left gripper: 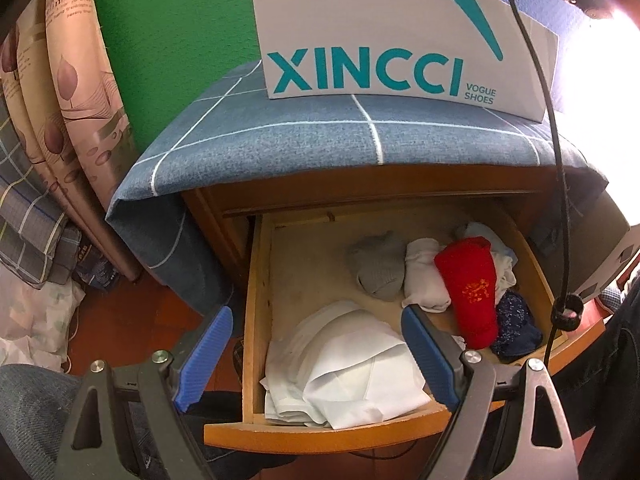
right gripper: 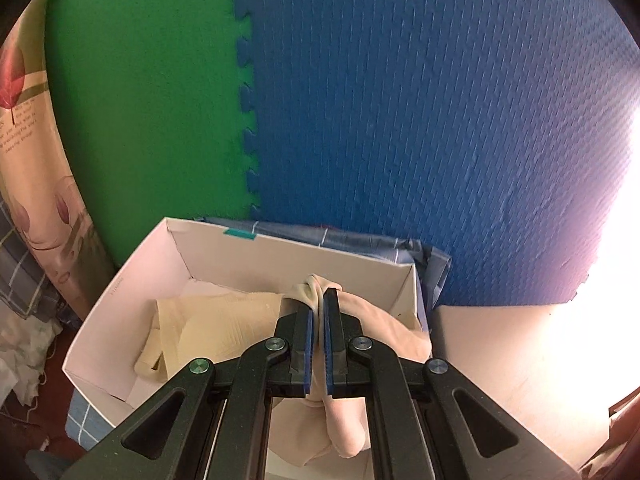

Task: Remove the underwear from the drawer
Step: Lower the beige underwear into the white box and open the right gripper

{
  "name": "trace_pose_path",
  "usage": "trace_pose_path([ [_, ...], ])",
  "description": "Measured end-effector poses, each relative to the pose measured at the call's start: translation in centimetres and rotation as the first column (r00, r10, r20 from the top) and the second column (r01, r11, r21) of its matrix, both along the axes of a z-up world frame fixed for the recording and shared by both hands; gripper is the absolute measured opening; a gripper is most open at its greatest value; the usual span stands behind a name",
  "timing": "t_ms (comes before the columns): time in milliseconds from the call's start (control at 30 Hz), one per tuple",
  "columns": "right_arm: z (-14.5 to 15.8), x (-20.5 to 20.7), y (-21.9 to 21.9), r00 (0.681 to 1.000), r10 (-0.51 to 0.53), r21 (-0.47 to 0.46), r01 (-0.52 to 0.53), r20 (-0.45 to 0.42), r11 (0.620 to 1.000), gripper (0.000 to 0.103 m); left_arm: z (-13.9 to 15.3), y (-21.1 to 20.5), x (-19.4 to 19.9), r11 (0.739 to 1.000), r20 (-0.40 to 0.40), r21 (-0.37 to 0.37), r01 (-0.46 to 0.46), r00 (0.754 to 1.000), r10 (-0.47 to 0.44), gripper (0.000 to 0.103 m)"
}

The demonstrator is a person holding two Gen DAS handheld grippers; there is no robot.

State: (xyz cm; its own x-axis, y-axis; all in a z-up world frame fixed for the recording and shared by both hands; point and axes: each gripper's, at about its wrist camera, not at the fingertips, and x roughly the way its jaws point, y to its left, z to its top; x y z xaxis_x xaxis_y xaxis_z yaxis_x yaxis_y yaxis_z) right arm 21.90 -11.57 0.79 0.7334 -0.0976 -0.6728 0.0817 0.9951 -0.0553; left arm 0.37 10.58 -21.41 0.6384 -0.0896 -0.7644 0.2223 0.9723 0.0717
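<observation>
Wooden drawer (left gripper: 256, 320) stands open at lower centre of the left wrist view; white folded underwear (left gripper: 344, 364) lies at its front, between the left gripper's (left gripper: 316, 356) wide-open fingers. Soft and light, it suits a pinch on a fold. Only the right view shows the right gripper (right gripper: 319, 300) clamped on beige underwear (right gripper: 384, 328) over the shoebox (right gripper: 120, 300).

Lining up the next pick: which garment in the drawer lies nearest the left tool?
The white folded garment, at the drawer's front between the open left tool's fingers; the rest lie farther back.
</observation>
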Motion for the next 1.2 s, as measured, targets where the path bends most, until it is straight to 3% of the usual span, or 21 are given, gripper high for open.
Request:
trace_pose_path([
  [233, -2.3, 1.2, 0.0, 0.998, 0.000, 0.014, 0.001, -0.065, 1.000, 0.004, -0.5, 0.3, 0.4, 1.000, -0.022, -0.009, -0.013, 1.000, 0.013, 0.089],
  [367, -3.7, 1.5, -0.5, 0.995, 0.009, 0.086, 0.000, -0.104, 0.996, 0.011, -1.0, 0.7, 0.7, 0.999, -0.045, -0.016, -0.029, 0.999, 0.029, 0.089],
  [467, -4.6, 1.6, -0.8, 0.991, 0.029, 0.129, -0.012, -0.131, 0.992, 0.048, -1.4, 0.9, 0.9, 0.999, -0.061, -0.017, -0.041, 0.997, 0.040, 0.089],
  [567, -4.1, 0.8, -0.8, 0.996, 0.040, 0.136, -0.028, -0.085, 0.990, 0.068, -2.0, 1.1, 1.2, 0.999, -0.082, -0.015, -0.052, 0.995, 0.051, 0.089],
  [667, -2.9, -0.2, -1.1, 0.997, 0.069, 0.174, -0.061, -0.039, 0.983, 0.068, -2.1, 1.5, 1.3, 0.997, -0.090, -0.024, -0.067, 0.994, 0.064, 0.089],
  [933, 0.8, -8.7, -2.2, 0.989, 0.011, 0.114, -0.027, 0.144, 0.993, 0.076, -2.8, 1.7, 1.8, 0.996, -0.110, -0.033, -0.080, 0.991, 0.076, 0.089],
  [1067, -0.1, -13.0, -2.0, 0.981, 0.014, 0.074, -0.028, 0.194, 0.997, 0.080, -3.4, 1.2, 2.2, 0.997, -0.134, -0.026, -0.071, 0.989, 0.067, 0.089],
  [1200, -2.7, -16.3, -2.5, 0.986, 0.005, 0.145, -0.030, 0.169, 0.989, 0.080, -4.1, 0.1, 2.5, 0.998, -0.166, -0.030, -0.049, 0.985, 0.043, 0.089],
])
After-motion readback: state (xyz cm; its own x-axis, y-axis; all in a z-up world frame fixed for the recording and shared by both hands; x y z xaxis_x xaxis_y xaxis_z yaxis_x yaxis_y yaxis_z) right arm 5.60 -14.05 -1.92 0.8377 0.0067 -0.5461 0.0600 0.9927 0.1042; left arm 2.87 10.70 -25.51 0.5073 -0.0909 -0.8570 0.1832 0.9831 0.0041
